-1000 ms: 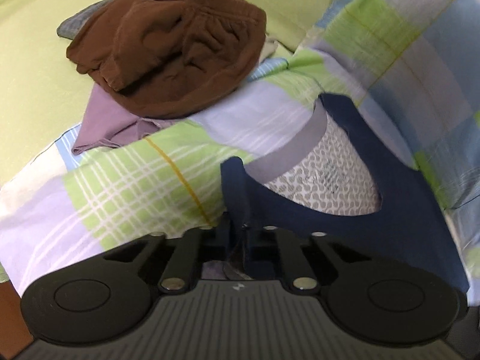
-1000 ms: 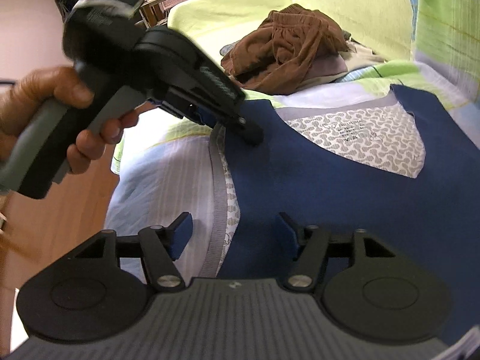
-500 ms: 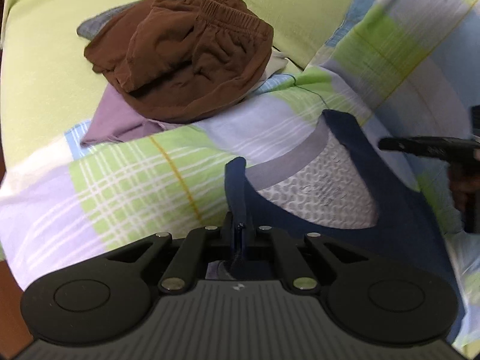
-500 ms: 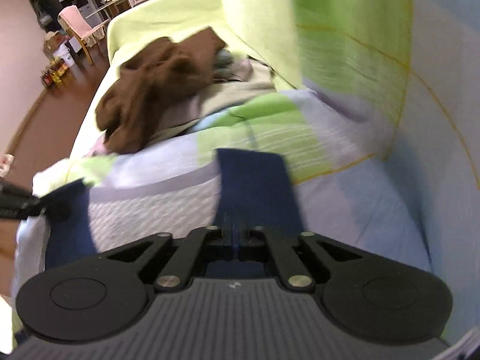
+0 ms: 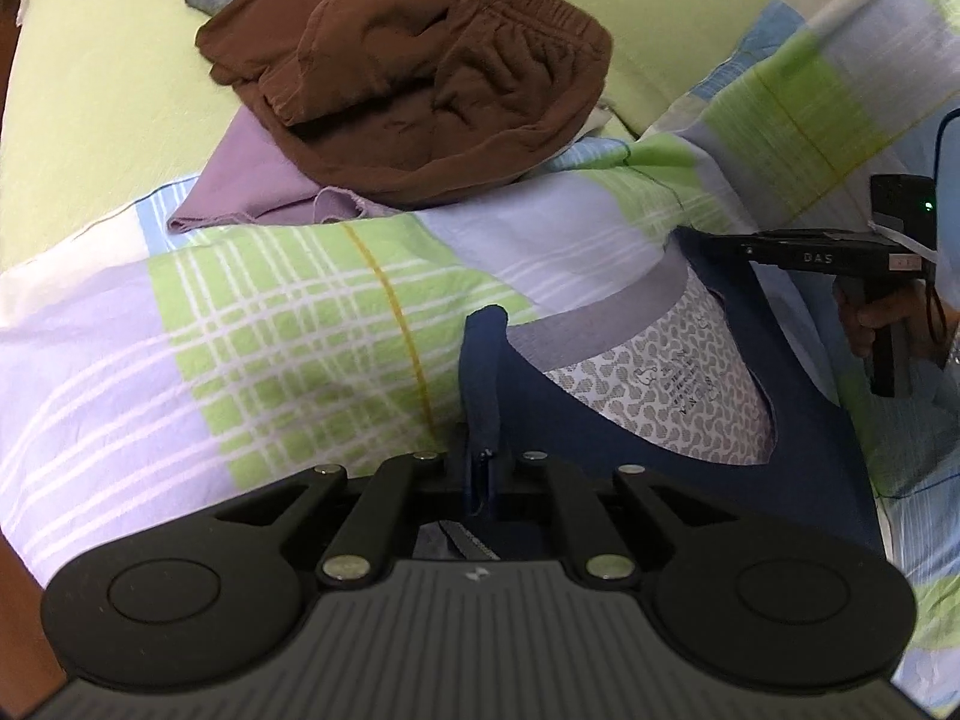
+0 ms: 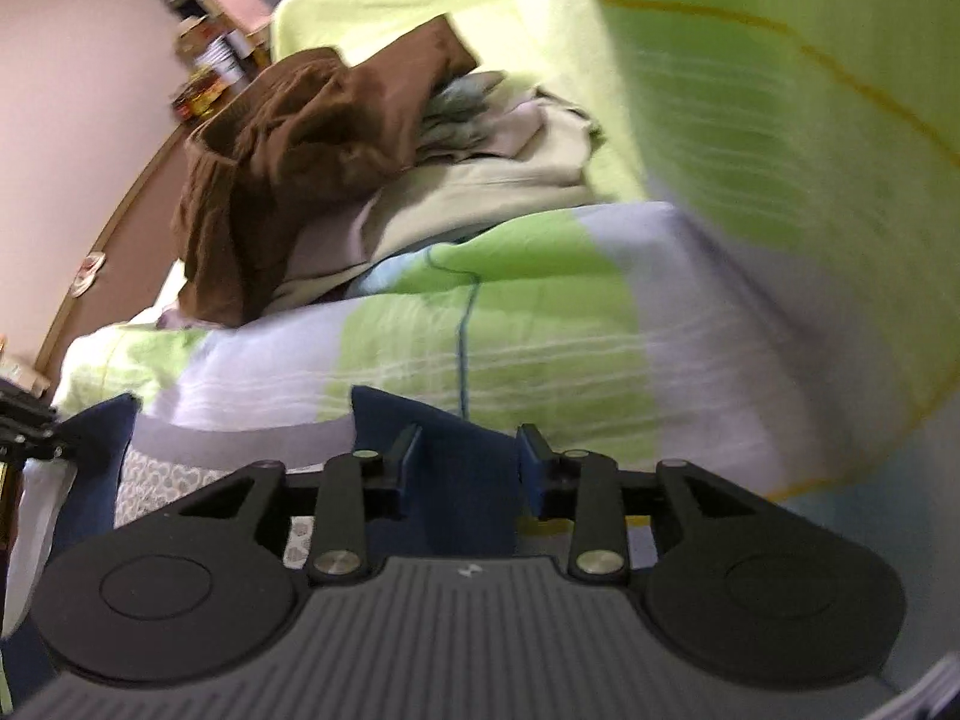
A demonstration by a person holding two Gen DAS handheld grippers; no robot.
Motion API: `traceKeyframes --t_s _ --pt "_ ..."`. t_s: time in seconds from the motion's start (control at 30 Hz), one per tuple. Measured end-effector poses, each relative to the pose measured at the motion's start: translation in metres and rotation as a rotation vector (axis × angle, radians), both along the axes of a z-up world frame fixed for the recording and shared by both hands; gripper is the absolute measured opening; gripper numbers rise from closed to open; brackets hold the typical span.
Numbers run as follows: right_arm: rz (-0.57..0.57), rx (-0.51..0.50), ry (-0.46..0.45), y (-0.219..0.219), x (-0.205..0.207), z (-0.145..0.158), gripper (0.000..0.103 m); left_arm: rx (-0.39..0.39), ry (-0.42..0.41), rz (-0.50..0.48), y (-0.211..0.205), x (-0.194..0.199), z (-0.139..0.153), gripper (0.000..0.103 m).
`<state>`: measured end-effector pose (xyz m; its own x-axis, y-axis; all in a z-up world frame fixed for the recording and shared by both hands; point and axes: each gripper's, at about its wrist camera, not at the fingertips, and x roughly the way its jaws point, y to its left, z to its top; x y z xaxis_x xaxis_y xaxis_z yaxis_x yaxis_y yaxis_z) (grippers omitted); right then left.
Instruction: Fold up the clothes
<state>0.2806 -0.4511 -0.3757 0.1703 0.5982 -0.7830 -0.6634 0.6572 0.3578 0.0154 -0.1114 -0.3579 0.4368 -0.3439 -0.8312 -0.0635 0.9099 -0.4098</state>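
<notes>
Two shoulder straps of the navy vest (image 5: 600, 426) are the handholds for this step, and the vest itself lies face up on the checked bedcover (image 5: 270, 312), its patterned grey lining showing through the neck opening. The left gripper (image 5: 480, 474) is clamped tight on the left strap (image 5: 483, 360), which stands up as a narrow ridge between its jaws. The right gripper (image 6: 465, 462) has reached the right strap (image 6: 456, 438). Its jaws have just been closing, yet its own view shows the blue pads (image 6: 531, 462) a little apart with the navy cloth between them and not visibly pinched.

The step in hand looks like taking both shoulders so that the vest can be lifted or folded over. To do it well, the right gripper should bite fully on the strap before either hand pulls, catching both layers and none of the bedcover beneath. The two grips should sit at matching spots on the straps, so the vest hangs or folds square. Any pull should be even and low, keeping the body of the vest flat.

The heap of brown shorts (image 5: 408, 60) over a lilac garment (image 5: 252, 180) lies well beyond the neckline, so a fold toward the hem would stay clear of it
</notes>
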Motion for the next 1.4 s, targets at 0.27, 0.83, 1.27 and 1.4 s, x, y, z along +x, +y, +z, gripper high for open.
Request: traceKeyframes --t_s 0.27,0.83,1.27,1.4 --pt "0.057 0.052 -0.181 -0.029 -0.063 0.077 0.004 0.096 -0.247 -0.263 -0.058 -0.06 0.067 0.0" --pt "0.248 -0.208 -0.244 -0.264 -0.396 0.128 0.004 0.262 -0.299 -0.661 -0.295 -0.366 0.081 0.0" --pt "0.441 -0.512 -0.52 -0.311 -0.542 0.058 0.024 0.653 -0.297 -0.891 -0.407 -0.465 0.027 0.022" --pt "0.507 -0.554 -0.703 -0.3 -0.562 0.061 0.036 0.796 -0.332 -0.895 -0.427 -0.456 0.013 0.037"
